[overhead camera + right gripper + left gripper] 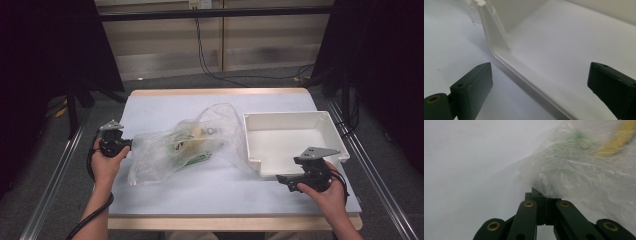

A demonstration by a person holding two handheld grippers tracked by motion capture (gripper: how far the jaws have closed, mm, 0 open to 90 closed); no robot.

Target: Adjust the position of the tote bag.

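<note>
Left gripper pinches the plastic bag; right gripper waits open at the white tray.

At centre left of the high view, the left gripper (131,143) is clamped on the edge of the clear plastic bag (185,142), which lies mid-table with green and yellow contents showing through. At lower right, the right gripper (284,180) holds its jaws spread wide, empty, just beside the near rim of the white tray (295,116).
</note>
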